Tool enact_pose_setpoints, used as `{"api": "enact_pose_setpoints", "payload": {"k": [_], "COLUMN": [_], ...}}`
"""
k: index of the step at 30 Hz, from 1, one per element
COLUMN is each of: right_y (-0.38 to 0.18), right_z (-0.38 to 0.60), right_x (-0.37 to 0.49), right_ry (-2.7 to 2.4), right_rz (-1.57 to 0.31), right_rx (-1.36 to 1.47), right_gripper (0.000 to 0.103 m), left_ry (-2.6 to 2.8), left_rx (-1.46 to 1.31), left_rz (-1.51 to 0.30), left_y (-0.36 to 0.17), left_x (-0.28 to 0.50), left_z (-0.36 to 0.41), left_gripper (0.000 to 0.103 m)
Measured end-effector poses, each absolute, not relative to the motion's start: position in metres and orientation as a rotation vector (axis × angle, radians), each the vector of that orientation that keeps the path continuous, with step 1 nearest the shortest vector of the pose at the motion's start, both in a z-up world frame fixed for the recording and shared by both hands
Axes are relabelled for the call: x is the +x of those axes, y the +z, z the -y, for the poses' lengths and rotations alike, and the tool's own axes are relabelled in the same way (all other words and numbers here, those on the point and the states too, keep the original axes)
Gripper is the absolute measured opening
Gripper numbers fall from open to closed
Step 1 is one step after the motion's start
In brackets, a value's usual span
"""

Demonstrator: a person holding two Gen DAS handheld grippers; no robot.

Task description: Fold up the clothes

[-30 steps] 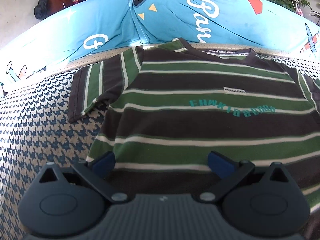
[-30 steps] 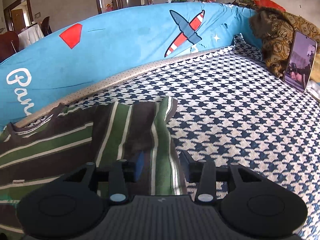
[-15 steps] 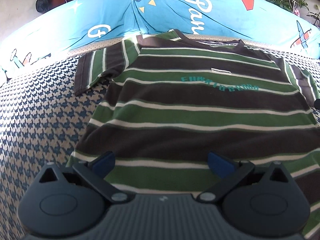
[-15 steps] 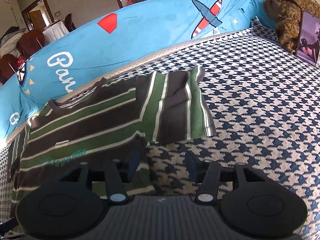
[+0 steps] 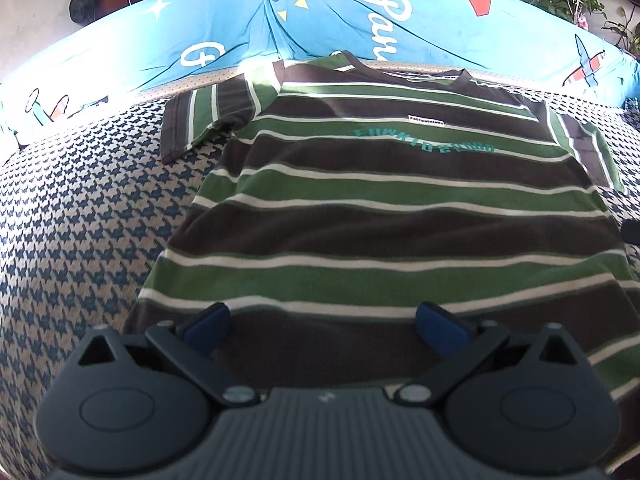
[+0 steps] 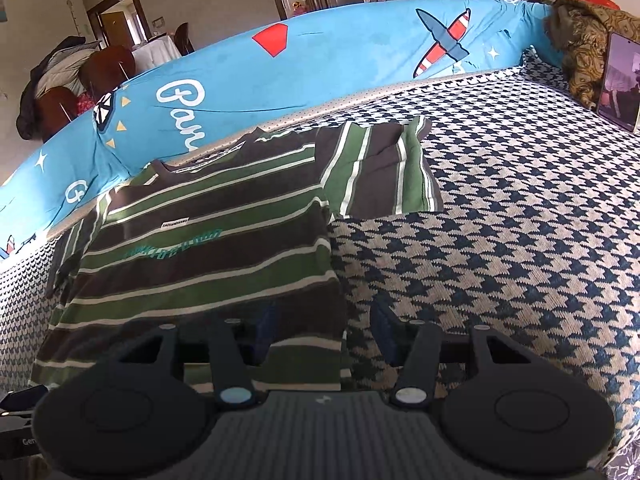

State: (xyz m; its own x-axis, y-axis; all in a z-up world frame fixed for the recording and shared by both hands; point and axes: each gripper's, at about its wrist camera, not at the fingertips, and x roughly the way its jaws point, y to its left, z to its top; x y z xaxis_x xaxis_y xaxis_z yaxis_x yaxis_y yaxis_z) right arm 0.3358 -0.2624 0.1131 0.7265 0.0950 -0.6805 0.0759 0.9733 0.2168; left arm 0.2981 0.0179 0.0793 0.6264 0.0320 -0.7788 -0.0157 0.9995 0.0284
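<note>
Here, notes by view.
Shirt: green, dark-brown and white striped T-shirt lies flat, front up, on the blue-and-cream houndstooth bed cover, collar toward the bright blue printed cushion along the far edge.
Left gripper: left gripper spread wide above the shirt's hem band, both blue pads clear of the cloth, holding nothing.
Right gripper: right gripper released, jaws apart, straddling the shirt's side edge near the hem; one finger over the stripes, the other over bare cover.
Left view only: the sleeve on that side, spread outward with its lower edge curled under; teal chest lettering readable as a shallow arc.
Right view only: the opposite sleeve laid out flat and full; a phone propped upright against a brown patterned blanket at the bed's far corner; a doorway and chairs behind the cushion.
</note>
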Motion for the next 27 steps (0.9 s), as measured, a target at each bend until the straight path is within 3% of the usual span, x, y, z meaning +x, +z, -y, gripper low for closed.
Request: {"api": "enact_pose_setpoints", "payload": {"k": [27], "right_y": [0.099], "right_z": [0.273], "right_x": [0.241], "right_ry": [0.043], "right_rz": [-0.805], "right_rx": [0.23], "right_gripper": [0.052], "left_ry": [0.054], "left_rx": [-0.021], "left_rz": [-0.871], "left_y": [0.08], "left_x": [0.228], "left_z": [-0.062], "left_gripper": [0.103]}}
